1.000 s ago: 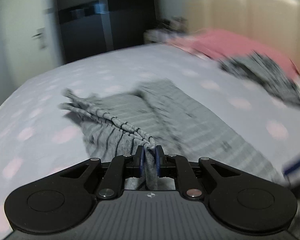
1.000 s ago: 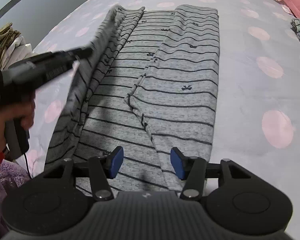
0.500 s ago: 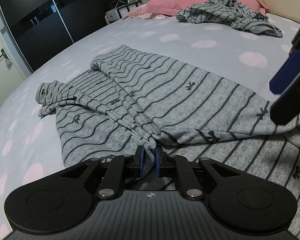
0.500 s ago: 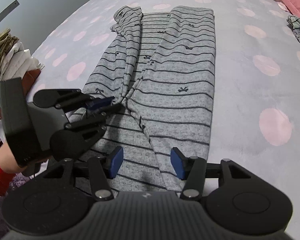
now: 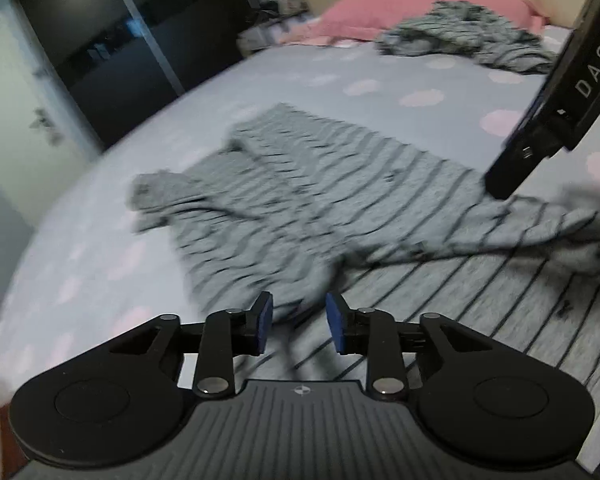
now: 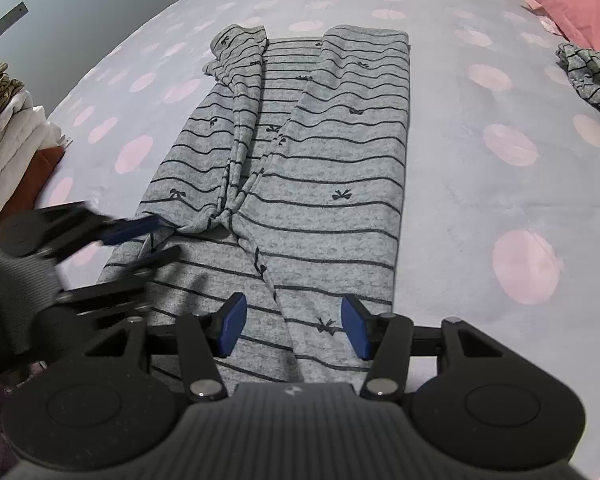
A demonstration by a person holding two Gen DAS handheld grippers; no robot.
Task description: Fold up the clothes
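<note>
Bed (image 6: 440, 184) has a grey sheet with pink dots, and most of it is bare. Pink pillow (image 5: 412, 4) sits at the headboard end, with a second crumpled grey striped garment (image 5: 464, 40) just in front of it — well apart from the work piece. A stack of folded white and olive laundry (image 6: 8, 128) sits off the bed's left edge in the right wrist view. A dark wardrobe (image 5: 112, 52) stands beyond the bed. Nothing lies on the grey striped top (image 6: 300, 152); only the two grippers crowd its near end. It lies flat mid-bed, lengthwise away from the right camera, with thin black stripes and small bow prints. Its right side is folded in smooth; its left side is folded in too, with a narrow sleeve bunched along the middle and a pinched knot of fabric at its near end. Left gripper (image 5: 298, 322) has just been opening — jaws partly apart, cloth beneath them, pads not pressing it; its view is motion-blurred. Right gripper (image 6: 294, 326) hovers over the near hem, jaws wide, gripping nothing.
</note>
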